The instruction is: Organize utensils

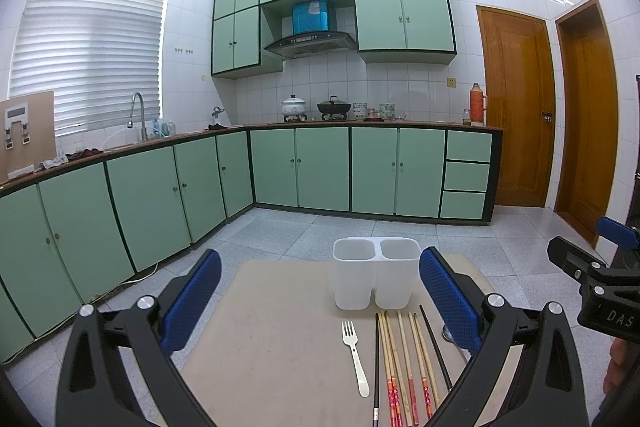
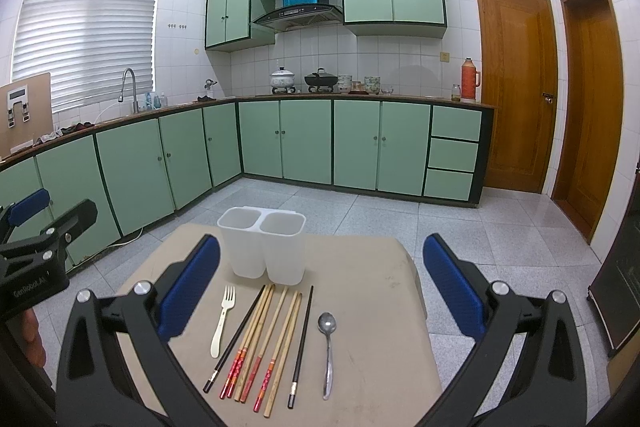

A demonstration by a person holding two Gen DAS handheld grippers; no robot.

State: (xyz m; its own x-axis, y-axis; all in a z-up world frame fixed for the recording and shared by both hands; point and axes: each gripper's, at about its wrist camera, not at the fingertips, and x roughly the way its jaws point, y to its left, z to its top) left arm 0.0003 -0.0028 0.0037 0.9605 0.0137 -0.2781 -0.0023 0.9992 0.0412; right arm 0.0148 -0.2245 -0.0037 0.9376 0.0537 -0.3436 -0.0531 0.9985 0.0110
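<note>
A white two-compartment utensil holder stands empty at the far side of a small beige table. In front of it lie a white plastic fork, several wooden chopsticks with red ends, two black chopsticks and a metal spoon, partly hidden by a finger in the left wrist view. My left gripper is open and empty above the table. My right gripper is open and empty above the utensils.
Green kitchen cabinets run along the far and left walls, with a sink faucet, pots and a red thermos on the counter. Two wooden doors are at the right. Tiled floor surrounds the table.
</note>
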